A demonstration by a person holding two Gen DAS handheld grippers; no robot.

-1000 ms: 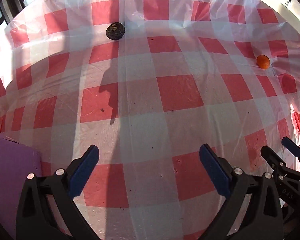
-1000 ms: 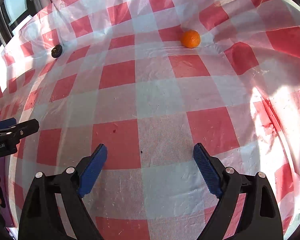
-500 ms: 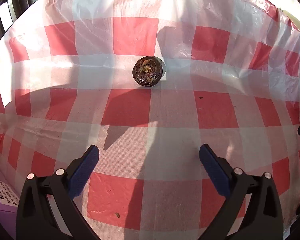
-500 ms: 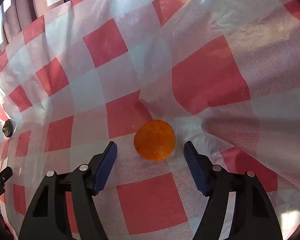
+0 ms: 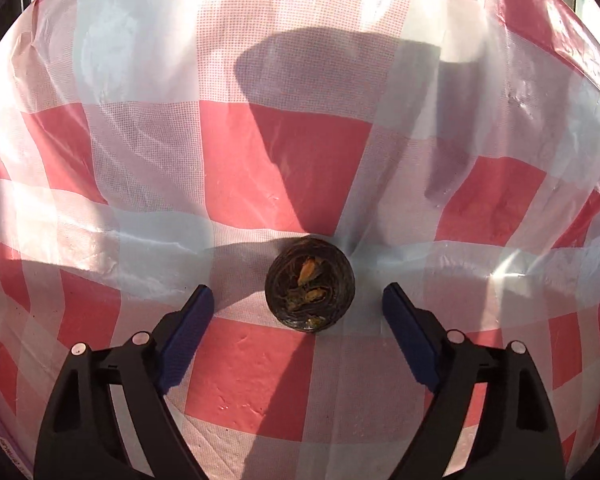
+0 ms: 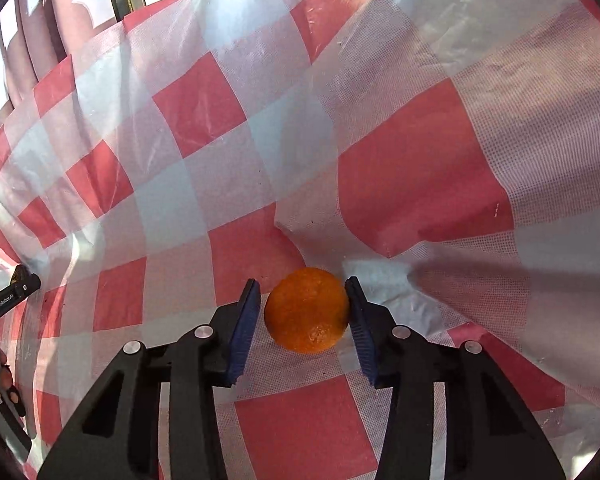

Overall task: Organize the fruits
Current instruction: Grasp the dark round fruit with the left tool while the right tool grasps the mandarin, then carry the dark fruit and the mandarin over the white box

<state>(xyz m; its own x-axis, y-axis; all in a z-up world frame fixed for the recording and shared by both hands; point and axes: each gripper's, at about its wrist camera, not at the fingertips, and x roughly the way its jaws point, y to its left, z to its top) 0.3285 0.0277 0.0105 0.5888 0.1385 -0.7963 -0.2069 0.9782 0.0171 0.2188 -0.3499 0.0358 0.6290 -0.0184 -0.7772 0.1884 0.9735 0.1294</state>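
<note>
Orange-skinned, the orange (image 6: 307, 310) sat low in the frame's centre between our right gripper (image 6: 300, 314) pads, jaws nearly closed on it, while the dark fruit (image 5: 310, 285) lay centred between our left gripper's (image 5: 298, 308) wide-open jaws.

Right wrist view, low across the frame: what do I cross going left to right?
Left gripper's tip at the left edge → right gripper's left finger → orange → right gripper's right finger, all over the checked cloth.

Glossy plastic tablecloth (image 5: 148, 152); dimpled orange (image 6: 307, 312) peel
</note>
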